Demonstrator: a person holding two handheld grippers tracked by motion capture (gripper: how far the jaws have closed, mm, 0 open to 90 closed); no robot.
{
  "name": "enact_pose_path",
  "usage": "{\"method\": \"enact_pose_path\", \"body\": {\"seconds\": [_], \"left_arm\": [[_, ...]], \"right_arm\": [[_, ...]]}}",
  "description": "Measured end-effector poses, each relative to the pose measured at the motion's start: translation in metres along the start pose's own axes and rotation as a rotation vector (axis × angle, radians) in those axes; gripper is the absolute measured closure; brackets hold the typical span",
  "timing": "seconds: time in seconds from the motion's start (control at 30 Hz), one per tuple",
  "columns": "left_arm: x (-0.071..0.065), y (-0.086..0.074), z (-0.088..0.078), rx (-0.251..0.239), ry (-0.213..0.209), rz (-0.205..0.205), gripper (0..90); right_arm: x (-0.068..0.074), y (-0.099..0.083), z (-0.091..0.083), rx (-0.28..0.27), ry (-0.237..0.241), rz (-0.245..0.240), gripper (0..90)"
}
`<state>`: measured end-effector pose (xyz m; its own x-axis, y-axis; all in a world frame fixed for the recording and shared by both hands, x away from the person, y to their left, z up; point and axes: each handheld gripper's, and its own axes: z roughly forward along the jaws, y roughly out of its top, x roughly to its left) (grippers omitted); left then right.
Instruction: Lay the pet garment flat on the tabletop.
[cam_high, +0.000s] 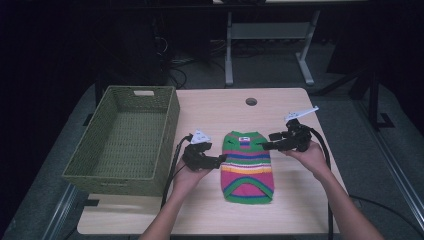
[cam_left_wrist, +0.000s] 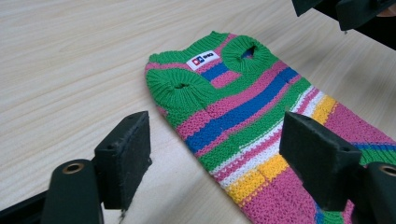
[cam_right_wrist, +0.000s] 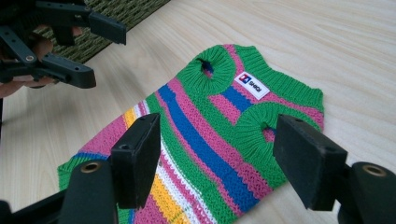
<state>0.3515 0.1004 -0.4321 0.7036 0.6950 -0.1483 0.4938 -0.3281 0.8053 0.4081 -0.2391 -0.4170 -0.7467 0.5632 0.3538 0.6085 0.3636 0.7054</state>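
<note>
Item: striped knit pet sweater (cam_high: 247, 166), flat on the table (cam_high: 300, 210), folded and unheld. My left gripper (cam_high: 220, 161) and right gripper (cam_high: 263, 145) flank it, jaws wide, nothing between them. Wicker basket (cam_high: 95, 172) beside it, empty; I judge stowing remains.

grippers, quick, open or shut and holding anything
left gripper: open, holding nothing, beside the striped sweater.
right gripper: open, holding nothing.

Small striped knit sweater (cam_high: 247, 165) in green, pink, blue, flat on table, collar away from person.
</note>
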Motion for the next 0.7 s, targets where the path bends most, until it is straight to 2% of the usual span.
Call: {"method": "enact_pose_path", "body": {"seconds": [0.4,0.7], "left_arm": [[-0.0016,-0.0034,-0.0041,0.006,-0.009,-0.006,20.2],[-0.0052,-0.0036,-0.0071,0.013,-0.016,0.012,20.2]], "right_arm": [[0.0066,-0.0046,-0.0024,0.015,0.008,-0.015,28.3],[0.0071,-0.0104,-0.0061,0.007,0.0,-0.023,28.1]]}}
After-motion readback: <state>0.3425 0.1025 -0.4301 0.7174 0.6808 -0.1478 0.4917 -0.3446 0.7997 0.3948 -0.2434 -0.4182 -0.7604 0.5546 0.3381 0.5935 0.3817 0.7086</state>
